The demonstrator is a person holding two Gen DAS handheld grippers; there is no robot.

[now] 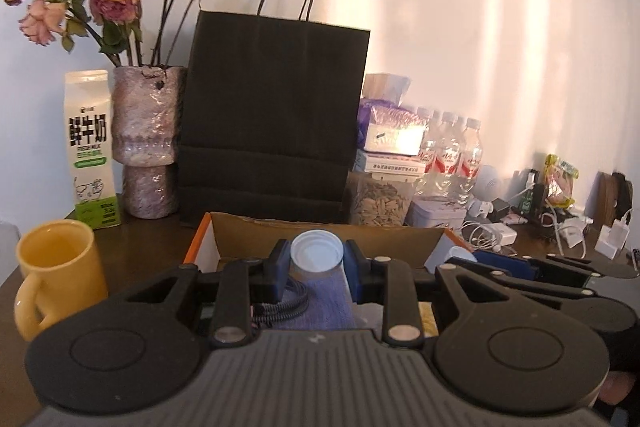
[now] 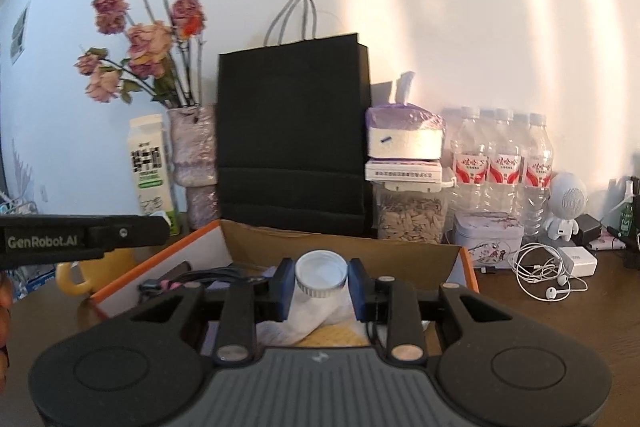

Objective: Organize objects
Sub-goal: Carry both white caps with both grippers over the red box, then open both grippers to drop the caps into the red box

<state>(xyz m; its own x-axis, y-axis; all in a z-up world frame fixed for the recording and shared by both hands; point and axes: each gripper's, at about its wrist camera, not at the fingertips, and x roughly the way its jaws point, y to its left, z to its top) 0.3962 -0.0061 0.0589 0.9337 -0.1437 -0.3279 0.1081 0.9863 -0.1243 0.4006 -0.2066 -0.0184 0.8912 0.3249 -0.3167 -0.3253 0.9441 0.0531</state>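
Grippers, two, each clamped on a small white-capped container, both held over the open box (image 2: 460, 259).

Left gripper (image 1: 316, 259): blue pads closed on either side of a white jar (image 1: 317, 255), seen cap-on from above; body mostly hidden, contents not visible. It hangs over the box interior, above a purple cloth (image 1: 324, 303) and a coiled black cable (image 1: 280, 307) lying inside.

Right gripper (image 2: 321, 277): pads closed on a second jar (image 2: 321, 275) with a ribbed white lid, likewise over the box, above a white cloth (image 2: 308, 319) and something yellow. More cables (image 2: 208, 277) lie along the box's left side.

Box: cardboard, orange rim, flaps open, standing mid-table in front of a black bag (image 2: 292, 131). Judged to be the collecting bin, since loose small items are already gathered in it.

Table (image 2: 560, 323), other holdings: yellow mug (image 1: 60, 267) at the left edge; milk carton (image 1: 90, 147) and vase (image 1: 146, 143) of dried roses along the back edge, left; seed jar (image 2: 410, 219), tissue pack (image 2: 406, 135) and water bottles (image 2: 502, 155) along the back edge, right; white earphones (image 2: 548, 275) and charger (image 2: 576, 261) loose toward the right edge, apparently still unsorted.

Judgement: a side grip below each cap keeps the jars upright for setting down. Whether they are going in or coming out cannot be told.
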